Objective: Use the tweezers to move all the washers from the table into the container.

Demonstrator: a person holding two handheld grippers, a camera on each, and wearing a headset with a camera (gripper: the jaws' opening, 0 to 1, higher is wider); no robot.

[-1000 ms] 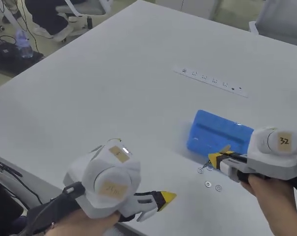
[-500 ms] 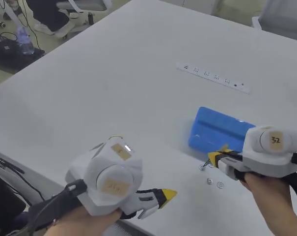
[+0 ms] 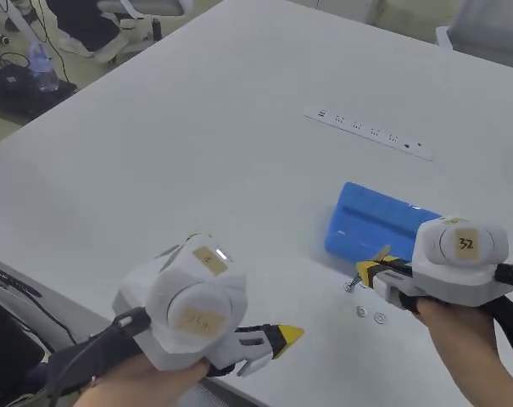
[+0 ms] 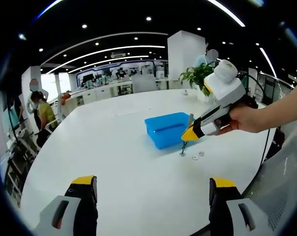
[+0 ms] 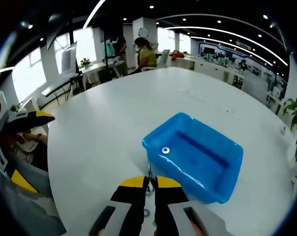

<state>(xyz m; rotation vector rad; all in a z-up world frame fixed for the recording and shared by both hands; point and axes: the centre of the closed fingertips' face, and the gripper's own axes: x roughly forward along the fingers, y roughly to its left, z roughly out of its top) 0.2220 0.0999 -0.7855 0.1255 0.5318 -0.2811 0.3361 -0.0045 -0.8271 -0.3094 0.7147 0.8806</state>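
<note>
Risk: thin metal tweezers (image 4: 183,147), pinched in near-closed right tongs (image 5: 148,182), may skid on slick white bench (image 3: 197,153), flicking small steel washers (image 3: 361,312) lying just beside blue plastic container (image 5: 207,157); one washer (image 5: 165,150) already inside. Left tongs (image 4: 152,183) wide open, empty, well apart from container. White socket strip (image 3: 370,134) beyond container; bright open-plan office.

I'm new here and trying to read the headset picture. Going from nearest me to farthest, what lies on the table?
loose washers → blue container → white socket strip
</note>
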